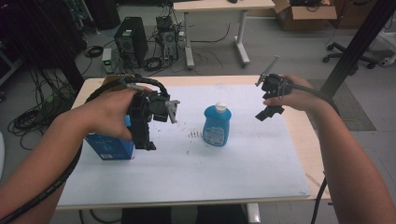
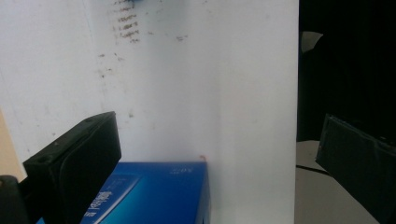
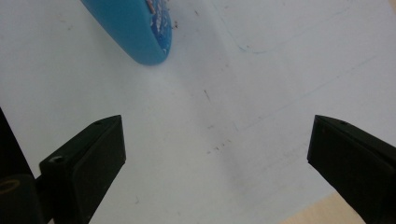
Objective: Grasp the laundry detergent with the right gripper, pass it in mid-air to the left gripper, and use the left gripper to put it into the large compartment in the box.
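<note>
High view: both tongs [image 1: 148,135] [image 1: 268,113] raised above table [image 1: 243,172].

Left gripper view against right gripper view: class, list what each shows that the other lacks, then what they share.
Left gripper view alone: a dark blue box lying between the wide-apart jaws of the left hand-held gripper, and dark space past the sheet's edge. Right gripper view alone: the base of a light blue bottle, ahead of the open right hand-held gripper and untouched. Shared: the white sheet with small dark specks, and two black jaws spread apart.
</note>
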Demonstrator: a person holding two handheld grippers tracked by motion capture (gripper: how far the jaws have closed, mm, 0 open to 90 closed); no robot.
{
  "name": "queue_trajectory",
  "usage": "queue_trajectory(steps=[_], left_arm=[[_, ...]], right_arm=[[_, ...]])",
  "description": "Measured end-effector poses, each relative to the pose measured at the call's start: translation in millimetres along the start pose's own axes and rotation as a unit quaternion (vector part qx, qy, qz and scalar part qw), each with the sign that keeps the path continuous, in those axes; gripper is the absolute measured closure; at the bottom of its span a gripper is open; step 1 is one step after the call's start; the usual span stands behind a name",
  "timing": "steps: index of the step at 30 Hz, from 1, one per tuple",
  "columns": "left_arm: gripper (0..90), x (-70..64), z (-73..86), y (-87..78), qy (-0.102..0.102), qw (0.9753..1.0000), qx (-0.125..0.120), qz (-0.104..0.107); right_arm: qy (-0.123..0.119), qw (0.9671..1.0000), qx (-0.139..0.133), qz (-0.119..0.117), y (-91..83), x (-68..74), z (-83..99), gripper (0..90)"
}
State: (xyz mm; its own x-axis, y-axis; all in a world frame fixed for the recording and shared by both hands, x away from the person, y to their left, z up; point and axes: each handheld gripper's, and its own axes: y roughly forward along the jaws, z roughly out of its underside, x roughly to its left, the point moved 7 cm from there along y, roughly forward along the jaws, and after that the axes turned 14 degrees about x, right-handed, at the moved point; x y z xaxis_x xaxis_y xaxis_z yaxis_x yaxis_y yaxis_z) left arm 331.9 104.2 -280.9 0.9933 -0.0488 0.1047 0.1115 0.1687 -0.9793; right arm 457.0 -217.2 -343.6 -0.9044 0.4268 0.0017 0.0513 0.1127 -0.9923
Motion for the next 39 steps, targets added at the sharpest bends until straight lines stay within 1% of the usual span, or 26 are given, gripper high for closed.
queue_trajectory(steps=[4,6,7,9,10,11,14,16,17,18,19,20,21,27,28,29,30,32,33,37,38,39], left_arm=[[0.2,-2.7,-0.3,2.9,0.003,1.0,0.004,0.003],[0.2,-3.4,0.0,3.3,0.004,1.0,0.004,0.004],[0.3,-3.7,0.3,3.6,0.003,1.0,0.003,0.005],[0.2,-3.7,0.8,3.6,0.003,1.0,0.003,0.005],[0.2,-3.7,0.8,3.6,0.003,1.0,0.003,0.005],[0.2,-4.2,0.6,3.3,0.002,1.0,0.001,0.003],[0.2,-5.2,1.0,2.1,0.002,1.0,0.0,0.003],[0.2,-5.5,1.1,1.7,0.003,1.0,0.0,0.001],[0.2,-6.0,0.8,2.0,0.003,1.0,-0.001,0.003],[0.2,-6.0,0.8,2.0,0.003,1.0,-0.001,0.003],[0.2,-7.0,0.1,3.2,0.004,1.0,0.001,0.004],[0.2,-7.0,0.1,3.2,0.004,1.0,0.001,0.004],[0.2,-7.2,-0.3,4.1,0.007,1.0,0.002,0.005],[0.2,-8.3,-0.2,3.9,0.005,1.0,-0.002,0.004],[0.2,-8.3,-0.2,3.9,0.005,1.0,-0.002,0.004],[0.2,-8.6,-0.2,3.6,0.005,1.0,-0.003,0.003],[0.2,-8.6,-0.2,3.6,0.005,1.0,-0.003,0.003],[0.2,-9.2,-0.7,4.4,0.008,1.0,-0.005,0.004],[0.2,-9.6,-0.8,5.1,0.008,0.9999,-0.005,0.004],[0.2,-10.6,-0.4,7.2,0.008,0.9999,-0.002,0.007],[0.2,-10.6,-0.4,7.2,0.008,0.9999,-0.002,0.007],[0.2,-10.4,-0.1,7.4,0.008,0.9999,-0.004,0.006]], right_arm=[[-0.003,0.9993,-0.034,-0.018,9.6,7.9,1.3,4.5],[-0.003,0.999,-0.039,-0.022,12.8,9.7,2.0,4.5],[-0.001,0.9987,-0.045,-0.026,19.5,12.5,3.8,4.4],[-0.002,0.9984,-0.048,-0.031,25.9,14.5,5.1,4.4],[-0.002,0.9984,-0.048,-0.031,25.9,14.5,5.1,4.4],[0.001,0.9981,-0.052,-0.033,30.6,16.3,5.8,4.4],[0.002,0.9972,-0.064,-0.038,35.0,20.0,5.7,4.3],[0.001,0.9966,-0.075,-0.035,37.6,22.2,5.1,4.1],[-0.001,0.9958,-0.085,-0.034,38.9,23.1,4.2,4.1],[-0.001,0.9958,-0.085,-0.034,38.9,23.1,4.2,4.1],[0.0,0.9942,-0.102,-0.033,41.0,25.3,3.0,3.9],[0.0,0.9942,-0.102,-0.033,41.0,25.3,3.0,3.9],[0.003,0.9927,-0.116,-0.033,42.8,26.8,2.1,3.9],[0.006,0.9895,-0.139,-0.039,47.6,32.4,-1.2,3.6],[0.006,0.9895,-0.139,-0.039,47.6,32.4,-1.2,3.6],[0.004,0.9881,-0.148,-0.04,49.7,35.1,-3.3,3.6],[0.004,0.9881,-0.148,-0.04,49.7,35.1,-3.3,3.6],[0.006,0.9853,-0.166,-0.042,54.3,38.4,-7.3,3.6],[0.006,0.9845,-0.17,-0.042,56.1,39.4,-8.6,3.5],[0.01,0.9826,-0.18,-0.047,63.7,42.8,-12.6,3.4],[0.01,0.9826,-0.18,-0.047,63.7,42.8,-12.6,3.4],[0.009,0.9818,-0.184,-0.046,66.9,43.9,-14.4,3.4]])
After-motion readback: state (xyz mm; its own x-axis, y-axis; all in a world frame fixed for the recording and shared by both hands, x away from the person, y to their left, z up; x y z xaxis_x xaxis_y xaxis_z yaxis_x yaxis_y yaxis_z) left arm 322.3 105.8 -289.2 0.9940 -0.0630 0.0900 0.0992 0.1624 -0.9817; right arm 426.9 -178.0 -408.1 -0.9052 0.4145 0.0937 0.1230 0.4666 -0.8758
